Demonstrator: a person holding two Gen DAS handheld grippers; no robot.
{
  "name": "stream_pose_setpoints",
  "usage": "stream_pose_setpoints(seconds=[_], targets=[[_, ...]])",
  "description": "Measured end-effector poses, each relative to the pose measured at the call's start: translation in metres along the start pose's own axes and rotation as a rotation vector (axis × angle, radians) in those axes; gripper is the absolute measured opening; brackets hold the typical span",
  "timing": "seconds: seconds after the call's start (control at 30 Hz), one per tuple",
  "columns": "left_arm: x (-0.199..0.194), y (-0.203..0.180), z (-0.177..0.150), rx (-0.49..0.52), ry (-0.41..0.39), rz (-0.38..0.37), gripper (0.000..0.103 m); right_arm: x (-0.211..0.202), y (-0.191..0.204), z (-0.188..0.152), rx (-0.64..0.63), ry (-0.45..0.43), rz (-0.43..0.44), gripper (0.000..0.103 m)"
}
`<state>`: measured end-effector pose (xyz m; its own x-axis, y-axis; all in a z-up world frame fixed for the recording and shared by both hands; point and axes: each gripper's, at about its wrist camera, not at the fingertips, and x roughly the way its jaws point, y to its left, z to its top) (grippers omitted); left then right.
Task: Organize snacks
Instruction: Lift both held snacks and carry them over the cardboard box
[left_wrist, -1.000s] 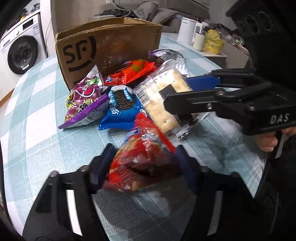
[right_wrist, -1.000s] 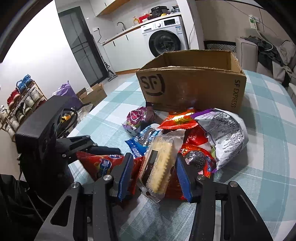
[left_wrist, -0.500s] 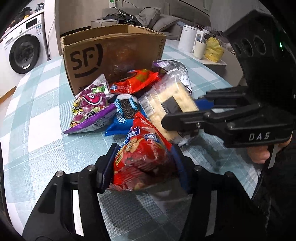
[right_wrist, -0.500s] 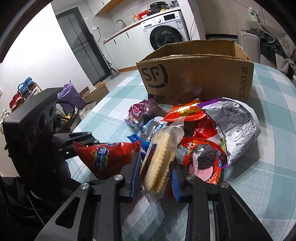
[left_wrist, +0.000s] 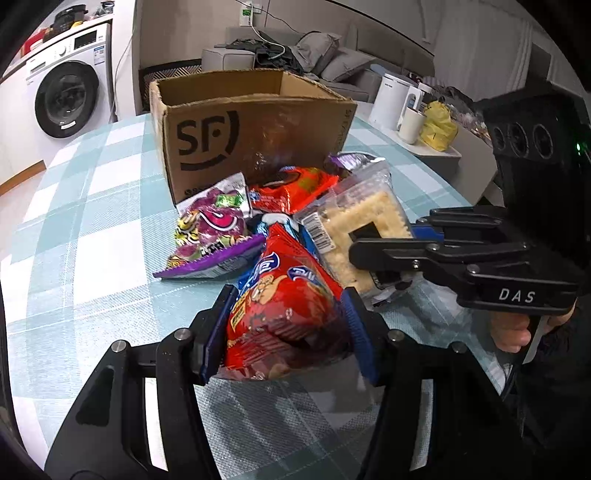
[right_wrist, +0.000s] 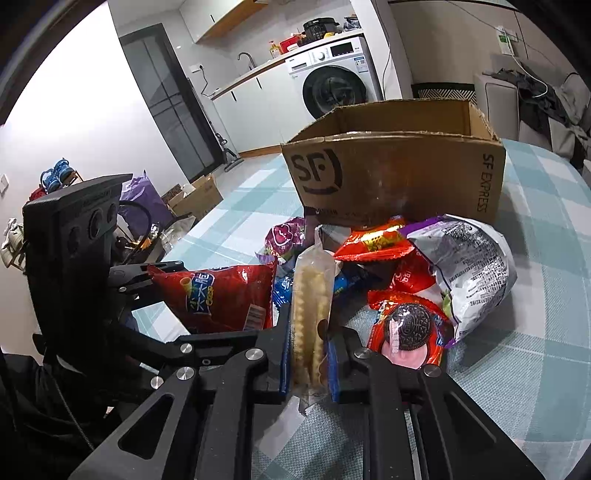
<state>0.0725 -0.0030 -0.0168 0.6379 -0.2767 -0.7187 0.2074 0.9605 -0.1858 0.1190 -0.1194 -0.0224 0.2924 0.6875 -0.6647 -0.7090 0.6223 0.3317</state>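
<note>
My left gripper (left_wrist: 286, 328) is shut on a red snack bag (left_wrist: 284, 306) and holds it above the table; the bag also shows in the right wrist view (right_wrist: 218, 295). My right gripper (right_wrist: 308, 354) is shut on a clear cracker pack (right_wrist: 310, 302), held on edge; the pack shows in the left wrist view (left_wrist: 358, 225). An open SF cardboard box (left_wrist: 255, 136) stands behind a pile of snacks: a purple candy bag (left_wrist: 210, 232), an orange-red bag (left_wrist: 291, 188), a silver-purple bag (right_wrist: 465, 266) and a red Oreo pack (right_wrist: 410, 332).
The table has a teal and white checked cloth (left_wrist: 74, 236). A white kettle (left_wrist: 391, 99), a mug (left_wrist: 410, 125) and a yellow bag (left_wrist: 439, 125) stand on a side table at the right. A washing machine (left_wrist: 70, 99) stands far left.
Both grippers closed further on their packs and lifted them. The red bag and the cracker pack rose off the pile, and both views drew back from the box slightly.
</note>
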Motion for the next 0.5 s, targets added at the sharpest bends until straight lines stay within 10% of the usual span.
stream_pose_setpoints(seconds=[0.5], targets=[[-0.025,0.01,0.005,-0.053,-0.064,0.018,0.055,-0.027,-0.001,0.002,0.016,-0.082,0.011,0.016]])
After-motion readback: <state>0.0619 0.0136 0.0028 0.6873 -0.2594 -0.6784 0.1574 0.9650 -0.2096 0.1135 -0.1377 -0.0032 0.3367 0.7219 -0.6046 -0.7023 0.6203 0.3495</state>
